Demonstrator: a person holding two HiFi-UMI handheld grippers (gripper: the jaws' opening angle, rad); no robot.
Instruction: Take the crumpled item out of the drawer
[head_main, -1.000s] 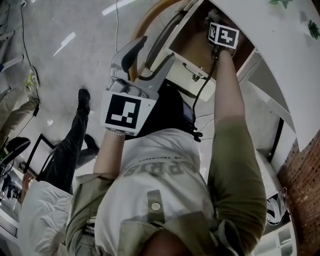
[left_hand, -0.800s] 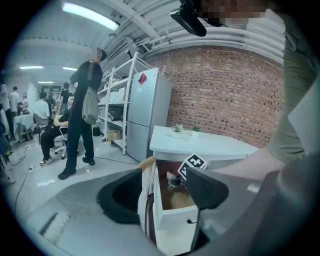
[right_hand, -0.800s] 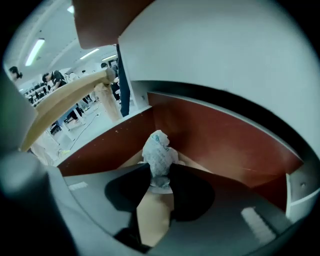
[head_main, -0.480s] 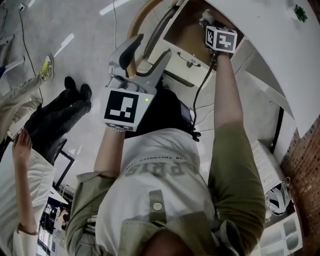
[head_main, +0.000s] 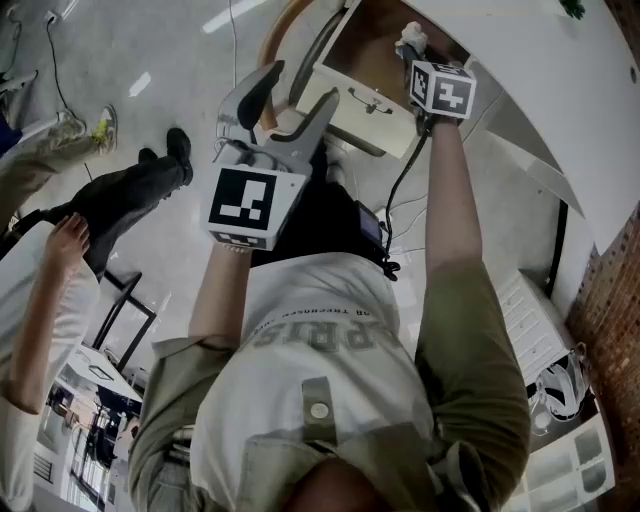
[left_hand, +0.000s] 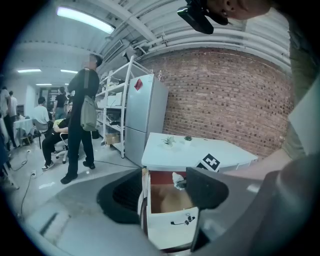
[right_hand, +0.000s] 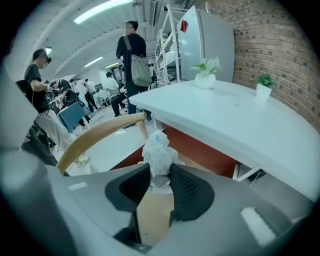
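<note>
My right gripper (right_hand: 160, 172) is shut on a crumpled white wad (right_hand: 159, 152), which sticks up from between its black pads. The head view shows this gripper (head_main: 414, 50) over the right side of the open drawer (head_main: 372, 108), with the wad (head_main: 409, 38) at its tip. The drawer has a white front with a dark handle and a bare wooden bottom (right_hand: 154, 215). My left gripper (head_main: 292, 98) hangs open left of the drawer, with nothing between its fingers. In its own view the left gripper (left_hand: 162, 200) frames the drawer (left_hand: 172, 227) and the wad (left_hand: 178, 180).
A white tabletop (right_hand: 240, 120) overhangs the drawer and carries two small potted plants (right_hand: 207, 67). A curved wooden chair back (right_hand: 95, 135) stands left of the drawer. A person's legs (head_main: 125, 200) and another person's hand (head_main: 66, 240) are on the floor side at left.
My right gripper has drawn back from deep inside the drawer toward its front right corner, still holding the wad. The person on the floor at left has walked. The left gripper has barely moved.
</note>
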